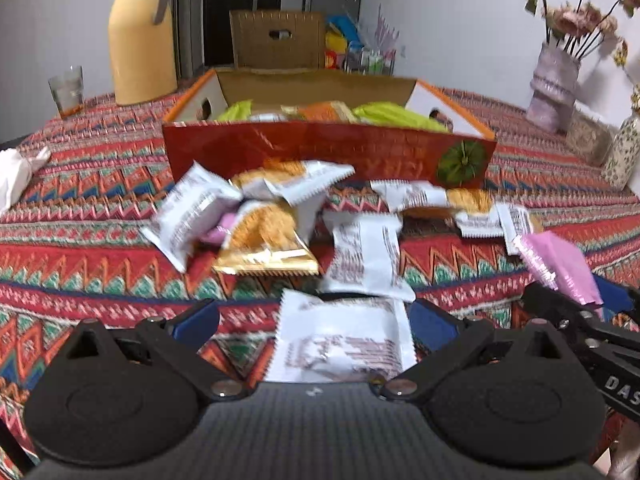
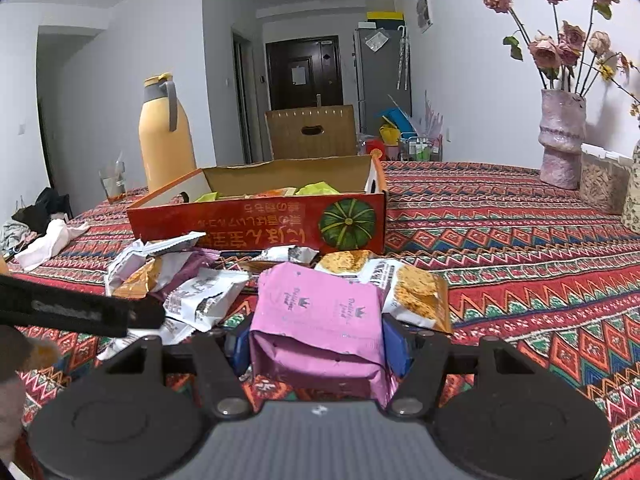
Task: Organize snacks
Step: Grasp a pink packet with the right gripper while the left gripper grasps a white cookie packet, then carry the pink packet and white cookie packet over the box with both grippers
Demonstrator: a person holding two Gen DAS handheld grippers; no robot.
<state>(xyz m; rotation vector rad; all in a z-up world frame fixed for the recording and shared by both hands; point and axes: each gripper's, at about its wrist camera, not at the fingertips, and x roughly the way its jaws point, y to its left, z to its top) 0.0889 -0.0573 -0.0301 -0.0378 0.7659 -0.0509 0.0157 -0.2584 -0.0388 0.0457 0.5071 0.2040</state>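
— Patterned cloth is seen covering the counter (image 2: 520, 240); what is held closest to the cameras?

— A white packet (image 1: 344, 340) is framed between the pads of the left hand-held gripper (image 1: 314, 320), but a gap shows at the left pad, so whether it is clamped cannot be told. Its long axis runs away from the camera, toward the box. A pink packet (image 2: 320, 316) is clenched in the right hand-held gripper (image 2: 316, 344), pads pressed on both sides, its long axis likewise pointed forward.

— Why are they held that way?

— Gripping across the narrow width is judged to keep each packet steady for carrying to the box.

— And farther out?

— Loose snack packets (image 1: 264, 232) are scattered on the cloth, some overlapping. Behind them the red box (image 2: 260, 220) stands open, with green and orange packets already laid inside. A yellow jug (image 2: 166, 136) and a vase of flowers (image 2: 560, 136) are set well beyond.
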